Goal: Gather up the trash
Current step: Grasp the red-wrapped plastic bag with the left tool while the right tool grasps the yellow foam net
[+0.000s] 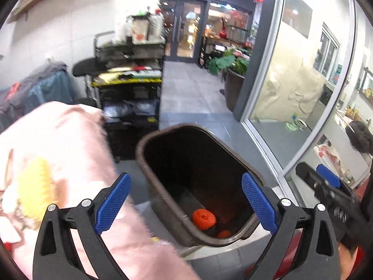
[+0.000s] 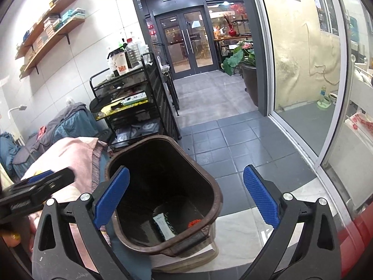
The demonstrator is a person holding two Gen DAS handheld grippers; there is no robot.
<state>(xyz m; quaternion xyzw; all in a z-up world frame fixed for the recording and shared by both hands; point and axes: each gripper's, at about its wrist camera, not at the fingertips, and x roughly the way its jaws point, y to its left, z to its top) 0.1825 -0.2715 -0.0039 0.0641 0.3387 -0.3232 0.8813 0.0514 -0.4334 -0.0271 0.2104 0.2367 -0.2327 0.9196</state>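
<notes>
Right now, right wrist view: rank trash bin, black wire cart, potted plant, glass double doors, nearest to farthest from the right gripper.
1. Trash bin, just ahead of the right gripper, reaching between its open fingers.
2. Black wire cart, ahead left, behind the bin.
3. Potted plant, ahead right, down the corridor.
4. Glass double doors, corridor's far end.

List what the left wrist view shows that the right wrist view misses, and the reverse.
Only the left wrist view: an orange ball of yarn in full on the bin floor, and a yellow patch on the pink cloth.

Only the right wrist view: a white packet in the bin, wall shelves of books.

Both: the brown trash bin, black wire cart, glass doors, potted plant, both grippers open.
</notes>
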